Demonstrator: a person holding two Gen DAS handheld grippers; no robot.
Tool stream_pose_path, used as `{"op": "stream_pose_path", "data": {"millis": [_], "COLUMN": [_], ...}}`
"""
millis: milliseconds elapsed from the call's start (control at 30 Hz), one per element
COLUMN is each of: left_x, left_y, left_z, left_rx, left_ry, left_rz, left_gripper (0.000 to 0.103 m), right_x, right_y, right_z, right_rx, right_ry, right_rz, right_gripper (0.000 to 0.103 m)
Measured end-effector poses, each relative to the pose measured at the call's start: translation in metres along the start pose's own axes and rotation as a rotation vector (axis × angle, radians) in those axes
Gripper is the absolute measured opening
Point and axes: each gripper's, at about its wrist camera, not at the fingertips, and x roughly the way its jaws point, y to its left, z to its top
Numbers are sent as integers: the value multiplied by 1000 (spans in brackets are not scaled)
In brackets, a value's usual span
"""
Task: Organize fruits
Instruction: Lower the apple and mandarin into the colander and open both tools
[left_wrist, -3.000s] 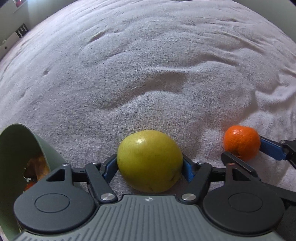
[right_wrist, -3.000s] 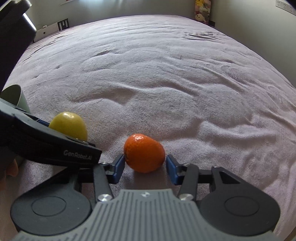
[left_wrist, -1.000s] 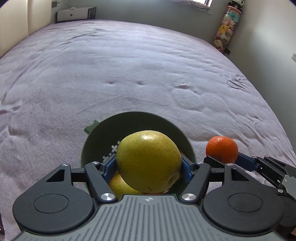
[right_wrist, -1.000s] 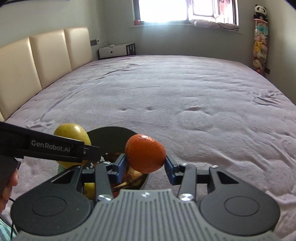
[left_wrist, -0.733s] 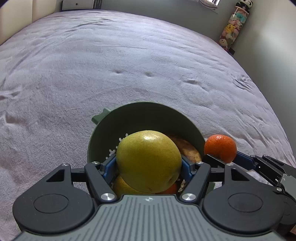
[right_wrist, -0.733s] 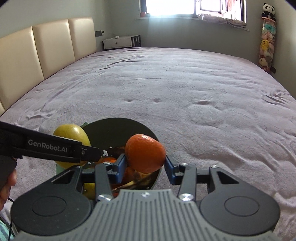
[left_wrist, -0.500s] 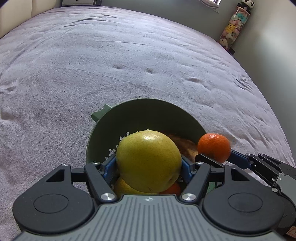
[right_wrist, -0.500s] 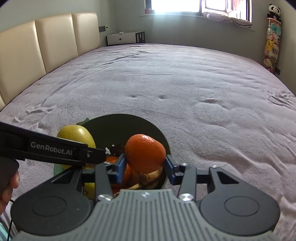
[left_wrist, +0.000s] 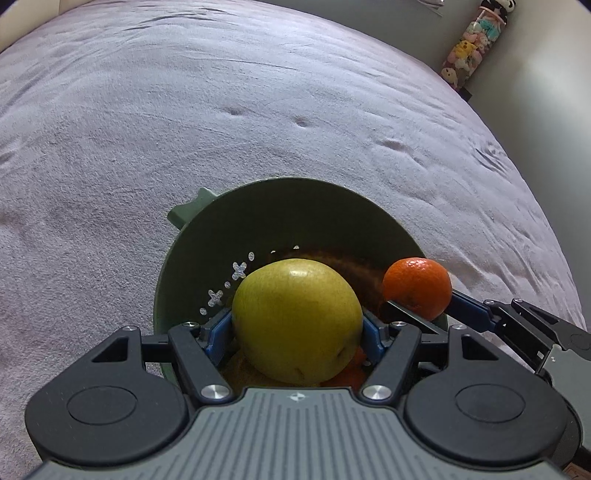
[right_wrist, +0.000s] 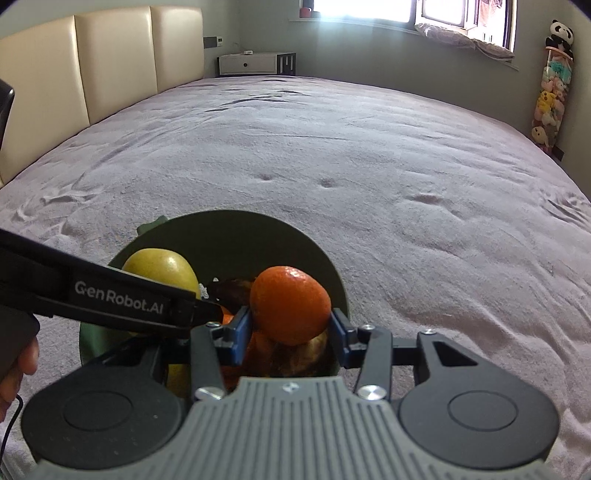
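Centrally in the left wrist view, the left tool (left_wrist: 297, 332) is closed on a yellow-green pear (left_wrist: 297, 319), its blue pads (left_wrist: 218, 334) pressed against the fruit's two sides. The pear is held above the open mouth of a dark green bowl (left_wrist: 280, 218), which stands on the pale purple bed (left_wrist: 184, 110). A small tab (left_wrist: 188, 212) projects from the bowl's far left rim, and cross-shaped and round holes (left_wrist: 239, 270) pierce its inner wall just left of the pear. Beneath the pear, parts of other fruit (left_wrist: 347, 373), yellow and orange, show inside the bowl.

To the right, the right tool (left_wrist: 421, 302) enters from the edge of the view, gripping a tangerine (left_wrist: 416, 287) over the bowl's right rim, close beside the pear but apart from it.

From the right wrist view, the right tool (right_wrist: 291, 326) is narrowed onto the tangerine (right_wrist: 291, 304), one blue pad (right_wrist: 242, 332) at each side. The tangerine hangs over the near right part of the bowl (right_wrist: 236, 240), with brownish and orange fruit (right_wrist: 295, 356) lying below it. The left tool (right_wrist: 199, 308), lettered "GenRobot.AI", crosses from the left and partly hides the pear (right_wrist: 162, 271), which sits over the bowl's left half. At the far left edge, part of a hand (right_wrist: 14, 369) is visible. A cream headboard (right_wrist: 92, 62) and a hanging column of soft toys (right_wrist: 550, 99) border the bed (right_wrist: 369, 147).
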Motion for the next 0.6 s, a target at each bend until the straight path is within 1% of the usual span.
{"op": "stream_pose_path", "data": {"millis": [167,267,333,433,533,600], "left_x": [2,2,3,-3,-10,-14], "left_y": [1,2,3,3,1,-2], "left_z": [-1,-1,-1,0,2,2], "left_rx": [-10,-13,-19,-12,-12,-7], "left_ry": [2,10,15,-11,-34,-47], "left_rz": [-2,11,25,42,19,26], "left_gripper": [79,81,84,88,88,88], "right_x": [1,1,1,0,0,0], "right_y": [4,3,2,2,2,4], "right_z": [-1,-1,-1,-1,0,0], "right_rx": [-27,-23,-21,-21,-10,-13], "right_ry": [-3,1,1,3,7,15], "right_rz": [-3,-2,0,1,18,20], "right_gripper": [43,43,43,43,43,43]}}
